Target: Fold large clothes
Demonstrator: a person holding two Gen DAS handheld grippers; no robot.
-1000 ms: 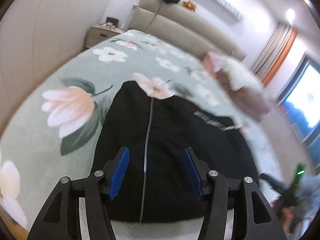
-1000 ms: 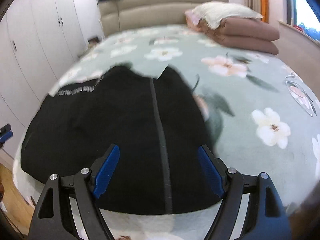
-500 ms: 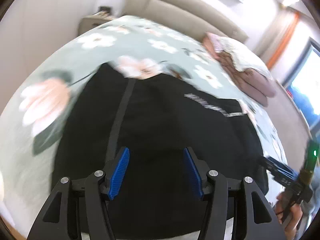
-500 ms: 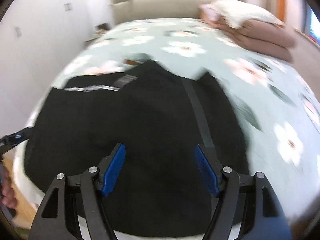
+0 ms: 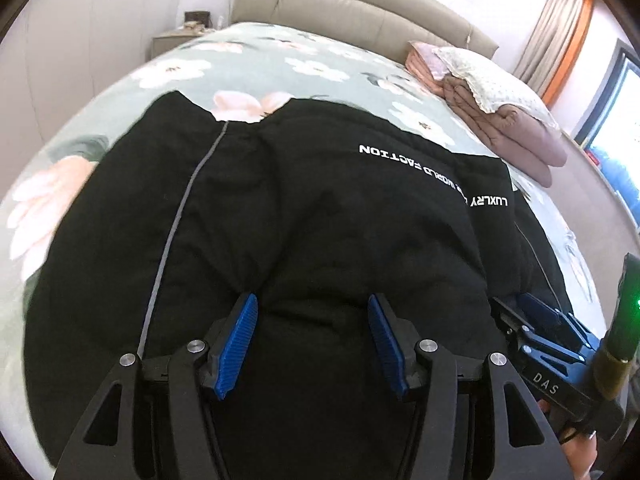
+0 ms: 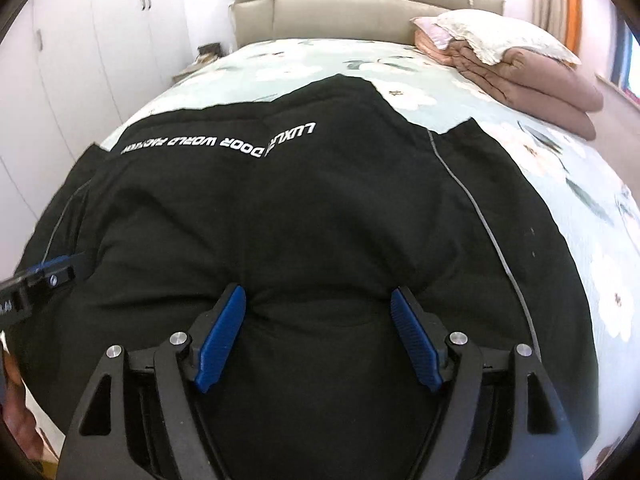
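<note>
A black padded jacket [image 5: 320, 200] with white lettering and a grey zip line lies spread on the bed, and it also fills the right wrist view [image 6: 320, 200]. My left gripper [image 5: 312, 300] is open, its blue fingertips [image 5: 248, 308] sunk into the near part of the jacket, with puffy fabric bulging between them. My right gripper [image 6: 318, 291] stands the same way, open with its tips dug into the fabric. In the left wrist view the right gripper [image 5: 536, 320] shows at the right edge; the left gripper [image 6: 52, 276] shows at the left edge of the right wrist view.
The bed has a green floral cover [image 5: 240, 64] and a beige headboard [image 5: 340, 8]. Folded brown blankets with a pillow [image 6: 520, 68] lie at the far right. A nightstand [image 5: 176, 38] and white wardrobe doors [image 6: 80, 40] stand on the left.
Both grippers came down and in over the jacket, from hovering above its near edge to pressing their tips into the fabric. The jacket now fills each view.
</note>
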